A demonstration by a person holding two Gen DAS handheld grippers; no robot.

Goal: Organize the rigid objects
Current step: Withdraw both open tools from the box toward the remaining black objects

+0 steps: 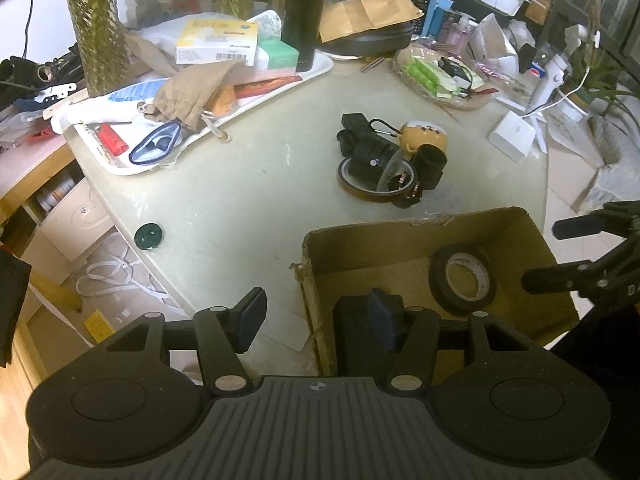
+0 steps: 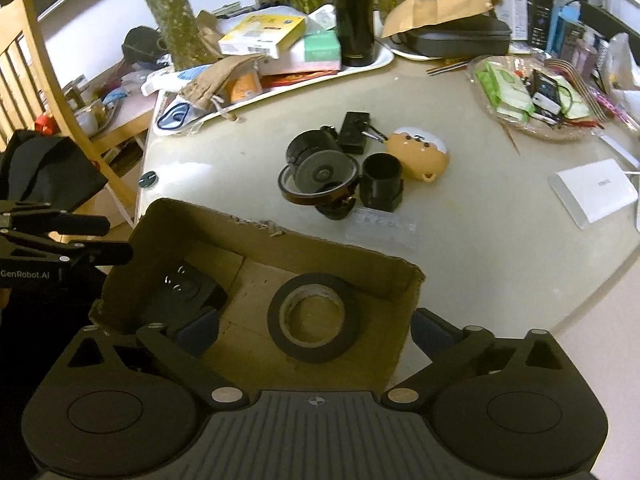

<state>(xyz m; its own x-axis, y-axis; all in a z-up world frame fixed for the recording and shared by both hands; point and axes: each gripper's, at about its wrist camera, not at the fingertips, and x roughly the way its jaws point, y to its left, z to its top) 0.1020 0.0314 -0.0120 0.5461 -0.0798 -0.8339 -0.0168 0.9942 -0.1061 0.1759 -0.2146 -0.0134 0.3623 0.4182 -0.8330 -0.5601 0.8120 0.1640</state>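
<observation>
Both claws hang over an open cardboard box (image 1: 416,240) at the near edge of the pale table (image 1: 240,200). The left claw (image 1: 320,322) is spread wide and holds nothing — its left finger stands outside the box wall, its right finger inside, close against a black block (image 2: 180,292) in that corner. The right claw (image 2: 314,330) is spread wide too, straddling the opposite wall, and it grips nothing. Between its fingers and just ahead lies a roll of black tape (image 2: 314,322), flat on the box floor. Beyond the box, ahead of both claws, a small heap waits on the table: a brown tape ring (image 1: 376,186) with a black lens-like cylinder (image 1: 370,158) resting in it, a black cup-shaped tube (image 2: 382,186) just beside, a tan toy with a white cap (image 2: 420,154), and a small black case (image 2: 353,132) with a carabiner. Farther off to the left sits a cluttered white tray (image 1: 320,70) bearing a tall black flask (image 1: 304,16).
</observation>
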